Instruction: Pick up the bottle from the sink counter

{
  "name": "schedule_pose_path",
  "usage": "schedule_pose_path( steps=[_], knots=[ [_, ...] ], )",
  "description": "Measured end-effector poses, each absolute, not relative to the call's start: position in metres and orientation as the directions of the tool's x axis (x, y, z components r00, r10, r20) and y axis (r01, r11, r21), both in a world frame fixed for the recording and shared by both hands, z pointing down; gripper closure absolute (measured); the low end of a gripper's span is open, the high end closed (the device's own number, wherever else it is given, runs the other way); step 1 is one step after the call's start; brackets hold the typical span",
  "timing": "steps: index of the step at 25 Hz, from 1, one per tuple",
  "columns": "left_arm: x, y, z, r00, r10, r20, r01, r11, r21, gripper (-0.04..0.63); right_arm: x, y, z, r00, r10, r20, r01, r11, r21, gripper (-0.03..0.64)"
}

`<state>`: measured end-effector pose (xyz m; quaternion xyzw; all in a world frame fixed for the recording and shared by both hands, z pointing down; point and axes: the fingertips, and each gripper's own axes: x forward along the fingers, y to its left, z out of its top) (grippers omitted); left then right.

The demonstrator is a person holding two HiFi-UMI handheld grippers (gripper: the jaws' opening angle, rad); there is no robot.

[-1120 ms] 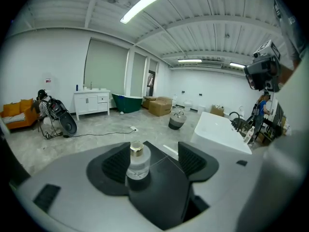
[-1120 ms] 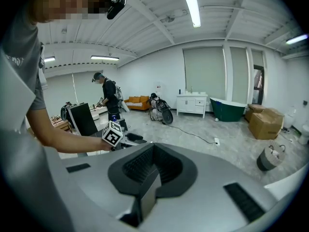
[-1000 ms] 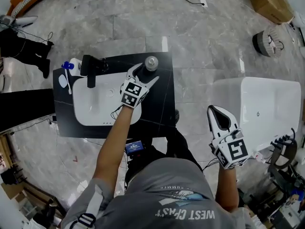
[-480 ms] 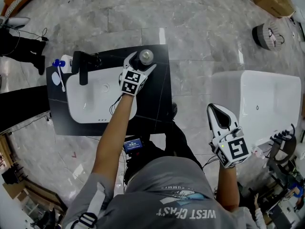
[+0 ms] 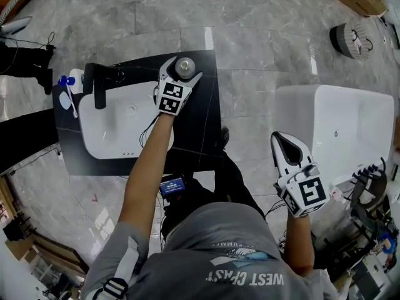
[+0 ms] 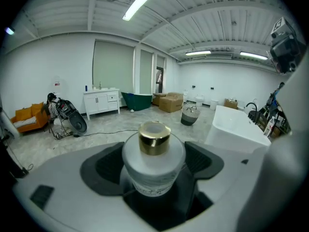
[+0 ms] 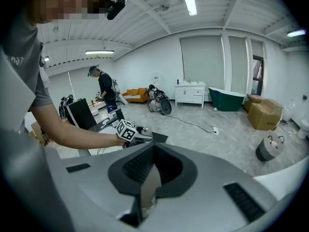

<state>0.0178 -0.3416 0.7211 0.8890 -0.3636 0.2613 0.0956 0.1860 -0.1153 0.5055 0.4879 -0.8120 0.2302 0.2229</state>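
**Gold-capped bottle framed, grip not yet made**

You were at the approach step. Your left tongs (image 5: 180, 75) had just been opening and stood wide apart around the bottle (image 5: 184, 66). It stood upright on the black desk (image 5: 203, 130), beside the white basin (image 5: 112, 130). Next, I judge, you needed to close squarely on its body. Your right tongs (image 5: 284, 144) were together, empty and well apart from it. Only the left gripper view showed the gold cap (image 6: 154, 138) between the pads. Only the head view showed the bottle's corner place.

Bottle (image 6: 153, 168): frosted white body, matt (glass or plastic, cannot tell); cap (image 6: 154, 138) polished, gold, metallic-looking.
Worktop (image 5: 203, 127): glossy black.
Basin (image 5: 112, 136): smooth, glossy white.
Tap (image 5: 99, 86): matt black.
Floor (image 5: 262, 42): polished grey marbled tile.
Left hand-held gripper (image 5: 182, 69): matt pale plastic shell, black ribbed pads (image 6: 104, 164).
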Motion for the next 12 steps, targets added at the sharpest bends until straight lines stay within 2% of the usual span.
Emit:
schedule_pose_path(
  steps=[5, 9, 12],
  knots=[
    [0.0240, -0.3447, 0.7263, 0.601, -0.588, 0.541, -0.687, -0.726, -0.025, 0.206, 0.1862, -0.1150, 0.5082, -0.421, -0.684, 0.596, -0.896, 0.414, -0.159, 0.615],
    [0.0217, -0.3484, 0.7262, 0.601, -0.604, 0.524, -0.697, -0.717, -0.027, 0.258, 0.1853, -0.1136, 0.5102, -0.422, -0.681, 0.598, -0.896, 0.413, -0.162, 0.615],
    [0.0210, -0.3490, 0.7262, 0.604, -0.609, 0.514, -0.697, -0.716, -0.031, 0.261, 0.1844, -0.1129, 0.5108, -0.421, -0.680, 0.601, -0.897, 0.413, -0.161, 0.615]
  ],
)
